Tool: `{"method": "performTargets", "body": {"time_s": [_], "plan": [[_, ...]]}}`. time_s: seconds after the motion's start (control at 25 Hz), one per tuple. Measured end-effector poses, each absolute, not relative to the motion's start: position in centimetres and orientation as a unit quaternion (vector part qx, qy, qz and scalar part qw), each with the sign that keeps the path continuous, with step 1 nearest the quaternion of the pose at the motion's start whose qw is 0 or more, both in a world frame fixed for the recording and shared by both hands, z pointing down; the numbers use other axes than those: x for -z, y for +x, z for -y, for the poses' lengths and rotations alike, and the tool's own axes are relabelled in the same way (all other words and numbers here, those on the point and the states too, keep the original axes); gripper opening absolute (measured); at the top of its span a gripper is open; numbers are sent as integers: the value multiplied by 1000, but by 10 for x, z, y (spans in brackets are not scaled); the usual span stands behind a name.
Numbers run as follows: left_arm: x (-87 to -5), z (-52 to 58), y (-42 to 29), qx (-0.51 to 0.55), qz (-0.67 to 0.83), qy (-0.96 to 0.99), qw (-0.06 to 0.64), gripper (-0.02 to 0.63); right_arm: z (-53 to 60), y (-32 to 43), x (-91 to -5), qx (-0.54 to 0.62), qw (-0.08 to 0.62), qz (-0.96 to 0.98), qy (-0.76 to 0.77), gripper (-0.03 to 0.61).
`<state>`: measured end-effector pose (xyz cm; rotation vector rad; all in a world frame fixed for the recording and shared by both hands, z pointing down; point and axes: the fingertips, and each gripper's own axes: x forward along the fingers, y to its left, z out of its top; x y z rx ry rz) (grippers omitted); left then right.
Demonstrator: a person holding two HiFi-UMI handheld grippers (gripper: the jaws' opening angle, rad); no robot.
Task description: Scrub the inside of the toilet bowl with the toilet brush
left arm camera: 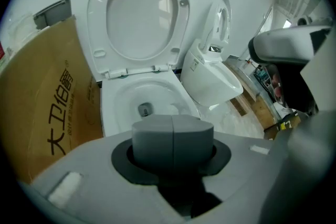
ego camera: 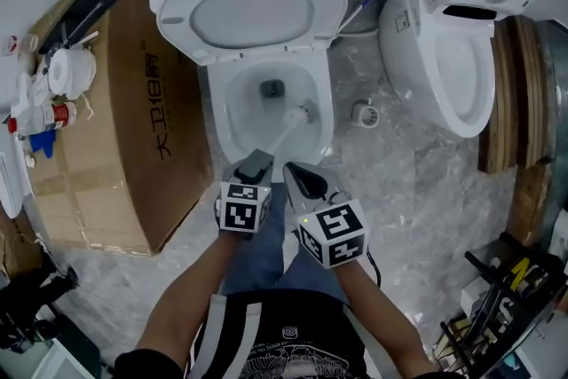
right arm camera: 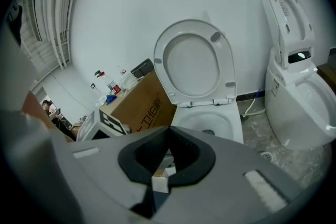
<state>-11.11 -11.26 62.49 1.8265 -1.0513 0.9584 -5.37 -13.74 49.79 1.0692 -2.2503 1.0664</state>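
pinching the likely light, stiff toilet brush (ego camera: pixel 300 114) by its thin, maybe slippery handle end in the right gripper (ego camera: pixel 295 175), bristly head low inside the toilet bowl (ego camera: pixel 232 106), with the left gripper (ego camera: pixel 256 162) squeezed together on nothing.

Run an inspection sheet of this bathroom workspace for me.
Surface: grey marbled floor; round floor drain beside the toilet.
Job's things: white toilet bowl, lid up; white toilet brush, head inside the bowl.
Clutter: brown cardboard box left of the toilet; small bottles beside it.
Grippers: left gripper fingers shut, empty; right gripper fingers shut on the brush handle.
Cables: thin blue-and-white hose behind the toilet.
Surroundings: second white toilet; stacked wooden boards.
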Motion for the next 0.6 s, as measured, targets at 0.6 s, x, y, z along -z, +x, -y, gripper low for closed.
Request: {"method": "performTargets", "body": {"time_s": [0.6], "plan": [[-651,215,-121,-403,389,750,351,150,149,-46,-525,-415,205,770,440,-3]]}}
